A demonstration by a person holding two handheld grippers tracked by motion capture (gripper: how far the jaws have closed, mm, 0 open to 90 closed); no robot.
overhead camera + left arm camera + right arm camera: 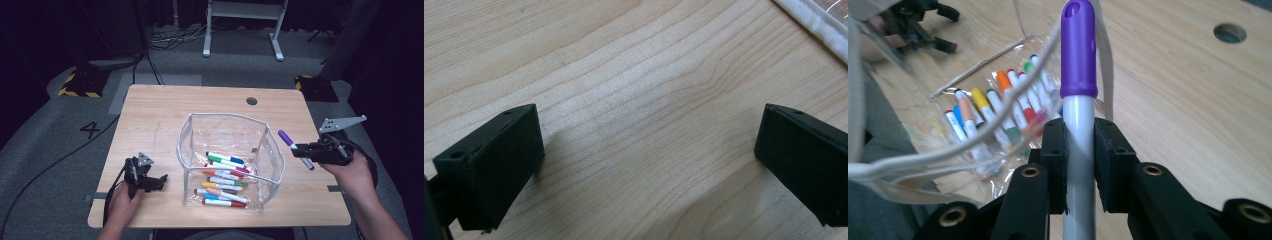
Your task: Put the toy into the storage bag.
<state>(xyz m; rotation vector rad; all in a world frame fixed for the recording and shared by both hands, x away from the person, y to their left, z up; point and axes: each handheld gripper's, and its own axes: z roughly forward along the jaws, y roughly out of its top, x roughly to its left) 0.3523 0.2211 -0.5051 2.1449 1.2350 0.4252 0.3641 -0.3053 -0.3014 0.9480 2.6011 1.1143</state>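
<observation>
A clear plastic pouch [270, 165] with a white zip rim stands open in the middle of the wooden table [150, 125]; several coloured markers [225, 180] lie inside it. My right gripper [303, 150] is raised at the pouch's right side, shut on a white marker with a purple cap [286, 138]. In the right gripper view the purple-capped marker [1079, 55] stands between the pads [1055, 165], with the pouch's markers [998, 110] beyond. My left gripper [159, 181] rests low on the table left of the pouch, its jaws wide apart over bare wood [649, 125].
A round cable hole [251, 101] sits near the table's far edge. A white desk frame [240, 25] and cables lie on the floor behind. The pouch's rim [819, 25] shows at the corner of the left gripper view.
</observation>
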